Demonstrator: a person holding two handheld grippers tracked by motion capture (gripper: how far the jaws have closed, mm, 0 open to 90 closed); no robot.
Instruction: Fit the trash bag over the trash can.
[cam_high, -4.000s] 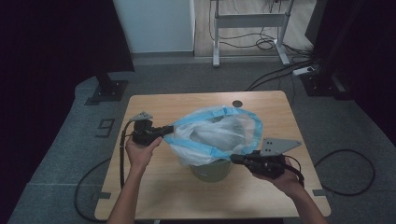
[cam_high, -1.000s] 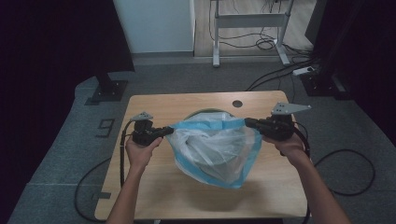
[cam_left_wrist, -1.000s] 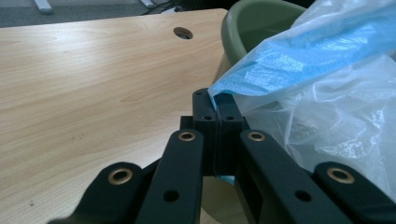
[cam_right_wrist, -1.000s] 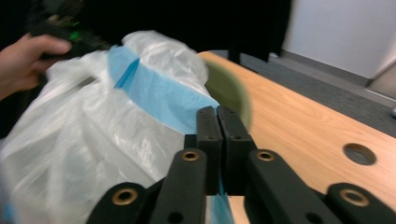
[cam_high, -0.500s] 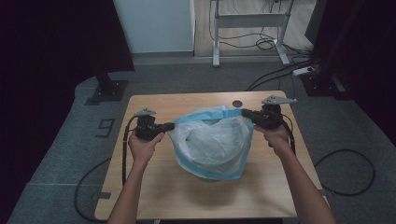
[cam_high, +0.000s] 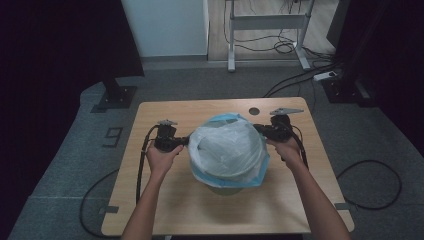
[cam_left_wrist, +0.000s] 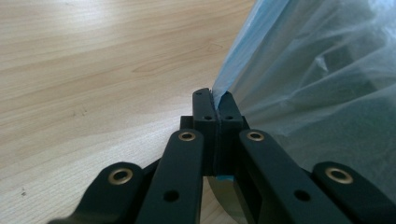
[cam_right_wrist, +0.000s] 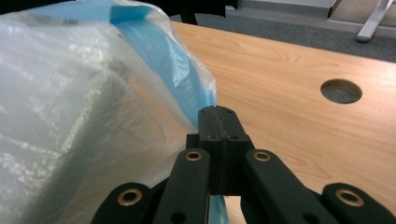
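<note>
Translucent blue-edged bin liner (cam_high: 227, 150) now down over the small bin (cam_high: 226, 189) at table (cam_high: 165, 210) centre, no longer held aloft, hem pinched left by left gripper (cam_high: 186, 142), right by right gripper (cam_high: 257, 129); fitting nearly done.

Bag (cam_high: 227, 150) sits mid-table (cam_high: 190, 200), over a bin (cam_high: 226, 190) showing at its 6 o'clock. Left gripper (cam_high: 184, 142) at bag's 9 o'clock, right gripper (cam_high: 258, 128) at approx. 2, each touching the bag rim. Cable hole (cam_high: 254, 111) at approx. 1, near table's far edge.
</note>
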